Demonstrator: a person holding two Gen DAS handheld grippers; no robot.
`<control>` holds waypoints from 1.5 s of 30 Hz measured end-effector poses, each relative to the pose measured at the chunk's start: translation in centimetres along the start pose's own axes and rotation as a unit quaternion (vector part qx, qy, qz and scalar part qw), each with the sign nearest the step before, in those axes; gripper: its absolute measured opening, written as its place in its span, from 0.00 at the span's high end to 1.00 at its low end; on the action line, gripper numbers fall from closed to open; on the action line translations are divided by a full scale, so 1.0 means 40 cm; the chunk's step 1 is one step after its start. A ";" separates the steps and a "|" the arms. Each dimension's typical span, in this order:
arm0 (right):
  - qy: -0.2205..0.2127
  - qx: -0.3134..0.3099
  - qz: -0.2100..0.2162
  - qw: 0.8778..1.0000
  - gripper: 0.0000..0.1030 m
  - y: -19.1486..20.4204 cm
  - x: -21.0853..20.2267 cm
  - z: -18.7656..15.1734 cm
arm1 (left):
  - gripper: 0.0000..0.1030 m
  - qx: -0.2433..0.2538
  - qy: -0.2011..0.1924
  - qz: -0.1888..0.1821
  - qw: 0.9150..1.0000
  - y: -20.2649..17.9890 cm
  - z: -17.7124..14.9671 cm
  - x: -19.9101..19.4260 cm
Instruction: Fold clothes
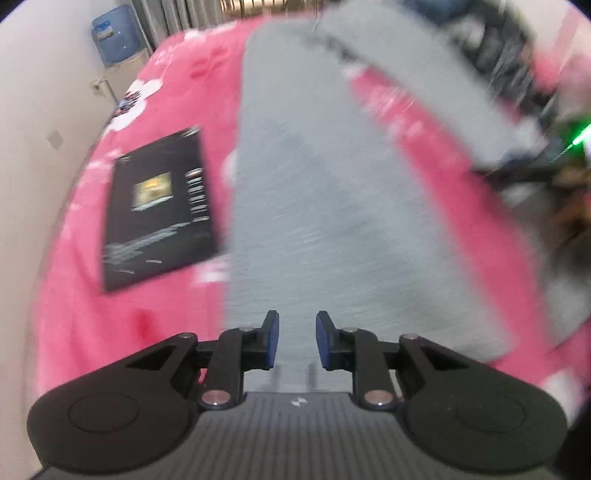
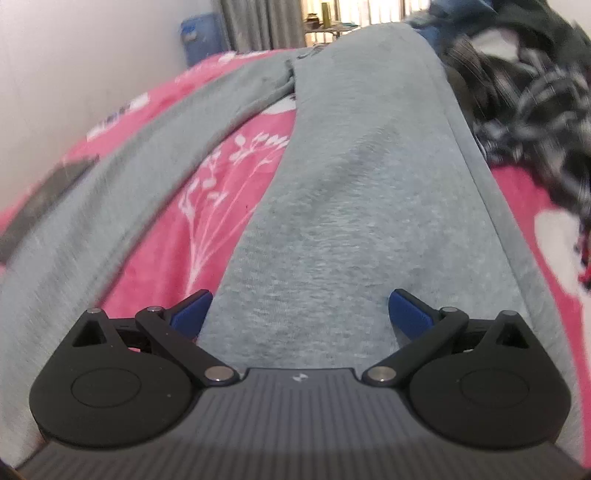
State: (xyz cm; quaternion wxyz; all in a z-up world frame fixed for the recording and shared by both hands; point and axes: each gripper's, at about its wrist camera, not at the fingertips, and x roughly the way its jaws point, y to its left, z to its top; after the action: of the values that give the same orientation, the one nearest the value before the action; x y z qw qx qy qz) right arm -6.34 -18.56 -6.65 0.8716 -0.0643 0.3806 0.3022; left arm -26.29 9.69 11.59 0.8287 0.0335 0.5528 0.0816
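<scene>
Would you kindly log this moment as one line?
left gripper: open, empty | right gripper: open, empty | grey sweatpants: spread on pink blanket, unfolded

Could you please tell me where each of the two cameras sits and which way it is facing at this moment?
Left wrist view: sits on the left claw, looking steeply down its fingers at grey trousers on a pink blanket, a black booklet beside them; jaws slightly apart, nothing between.
Right wrist view: sits on the right claw, looking low along one trouser leg toward a dark clothes pile; jaws wide open, empty.
Shared: trousers, blanket, a blue water jug by the wall.
</scene>
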 end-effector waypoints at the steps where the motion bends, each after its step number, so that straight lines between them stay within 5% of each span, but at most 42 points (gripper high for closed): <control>1: 0.001 -0.006 -0.004 1.000 0.01 0.003 0.001 0.000 | 0.81 0.021 0.020 0.005 1.000 0.009 0.016 0.019; 5: 0.004 -0.008 -0.012 1.000 0.01 -0.001 0.005 0.003 | 0.81 0.063 0.056 -0.045 0.995 0.000 0.058 0.076; 11: -0.020 0.027 -0.056 0.998 0.01 -0.027 -0.003 0.009 | 0.72 0.056 -0.051 -0.110 0.991 -0.103 0.125 0.119; 14: -0.034 0.074 -0.052 0.995 0.01 -0.071 0.012 -0.012 | 0.73 0.068 -0.007 -0.105 0.992 -0.150 0.122 0.242; 16: -0.042 0.059 -0.062 0.995 0.01 -0.059 0.014 -0.020 | 0.74 0.077 -0.005 -0.094 0.993 -0.165 0.123 0.239; 18: -0.051 0.044 -0.066 0.996 0.01 -0.053 0.022 -0.031 | 0.74 0.068 0.045 -0.093 0.992 -0.164 0.151 0.220; 21: -0.062 0.047 -0.056 0.995 0.01 -0.075 0.041 -0.036 | 0.82 -0.026 0.167 -0.103 0.980 -0.124 0.177 0.171; 23: -0.079 0.047 -0.049 0.995 0.01 -0.076 0.036 -0.042 | 0.86 -0.101 0.202 -0.099 0.969 -0.093 0.186 0.062; 25: -0.065 0.038 -0.035 0.997 0.01 -0.077 0.007 -0.039 | 0.81 -0.161 0.208 -0.075 0.962 -0.071 0.203 -0.094; 28: 0.026 0.010 -0.007 1.000 0.01 -0.090 -0.080 -0.014 | 0.71 -0.244 0.213 -0.019 0.946 -0.051 0.250 -0.330; 31: 0.118 0.073 0.030 0.990 0.01 -0.157 -0.228 0.023 | 0.65 -0.324 0.190 0.022 0.927 -0.039 0.322 -0.461; 34: 0.166 0.169 0.052 0.970 0.01 -0.263 -0.369 0.055 | 0.63 -0.360 0.160 0.069 0.917 -0.054 0.392 -0.495; 38: 0.199 0.188 0.031 0.961 0.01 -0.384 -0.412 0.113 | 0.66 -0.417 0.121 0.081 0.897 -0.072 0.452 -0.455; 40: 0.215 0.210 -0.006 0.954 0.01 -0.454 -0.372 0.145 | 0.66 -0.417 0.087 0.058 0.903 -0.080 0.508 -0.425; 43: 0.225 0.251 -0.045 0.940 0.01 -0.561 -0.314 0.175 | 0.65 -0.339 0.045 0.030 0.939 -0.081 0.660 -0.323; 45: 0.227 0.236 -0.078 0.942 0.01 -0.584 -0.287 0.169 | 0.61 -0.294 0.025 -0.010 0.955 -0.057 0.807 -0.211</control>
State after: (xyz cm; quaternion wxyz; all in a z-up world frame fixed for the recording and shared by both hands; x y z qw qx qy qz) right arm 5.29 -40.64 3.40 0.7732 0.0470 0.6224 0.1117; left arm 0.50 7.12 31.43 0.7888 -0.2190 0.5249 0.2330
